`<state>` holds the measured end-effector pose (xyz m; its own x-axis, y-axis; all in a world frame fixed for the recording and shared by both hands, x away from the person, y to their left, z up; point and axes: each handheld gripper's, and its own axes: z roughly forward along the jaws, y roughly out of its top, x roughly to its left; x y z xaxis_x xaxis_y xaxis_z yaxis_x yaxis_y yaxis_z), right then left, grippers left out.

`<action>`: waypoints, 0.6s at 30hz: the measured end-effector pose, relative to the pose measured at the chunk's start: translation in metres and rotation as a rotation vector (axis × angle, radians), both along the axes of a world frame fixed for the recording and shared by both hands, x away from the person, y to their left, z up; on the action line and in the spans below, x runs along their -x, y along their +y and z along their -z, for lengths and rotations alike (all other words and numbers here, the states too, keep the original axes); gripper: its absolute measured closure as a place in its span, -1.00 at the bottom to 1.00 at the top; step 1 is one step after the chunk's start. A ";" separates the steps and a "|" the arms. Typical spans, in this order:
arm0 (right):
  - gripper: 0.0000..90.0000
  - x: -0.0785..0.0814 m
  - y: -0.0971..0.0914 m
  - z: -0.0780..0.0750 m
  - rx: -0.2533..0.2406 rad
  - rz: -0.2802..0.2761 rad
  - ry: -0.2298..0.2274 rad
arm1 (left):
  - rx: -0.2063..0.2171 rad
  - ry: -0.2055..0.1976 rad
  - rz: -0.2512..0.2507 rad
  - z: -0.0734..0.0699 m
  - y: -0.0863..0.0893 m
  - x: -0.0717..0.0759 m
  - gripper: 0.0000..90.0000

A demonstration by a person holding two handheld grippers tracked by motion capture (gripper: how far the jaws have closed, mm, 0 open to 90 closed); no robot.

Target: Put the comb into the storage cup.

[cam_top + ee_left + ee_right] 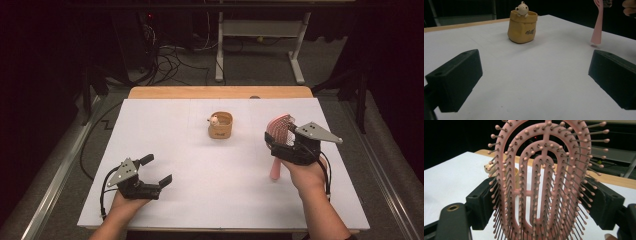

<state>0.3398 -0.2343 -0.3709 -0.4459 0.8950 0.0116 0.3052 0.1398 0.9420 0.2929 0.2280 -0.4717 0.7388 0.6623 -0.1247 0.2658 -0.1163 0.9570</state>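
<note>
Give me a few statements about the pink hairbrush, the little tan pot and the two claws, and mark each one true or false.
1. The right claw grips the pink plastic vented hairbrush by its head. True.
2. The left claw holds the small tan sack-shaped pot. False: its jaws stand open with nothing between them, and the pot sits apart, farther up the white table.
3. A tiny bear figure peeks over the pot's rim. True.
4. The hairbrush lies flat on the table. False: it is held upright, handle pointing down.
5. The hairbrush stands inside the pot. False: it is off to the pot's side.
</note>
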 end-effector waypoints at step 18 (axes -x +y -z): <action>-0.55 -0.004 0.005 -0.001 -0.024 0.038 -0.062 | -0.001 -0.008 -0.002 0.000 0.001 0.000 -1.00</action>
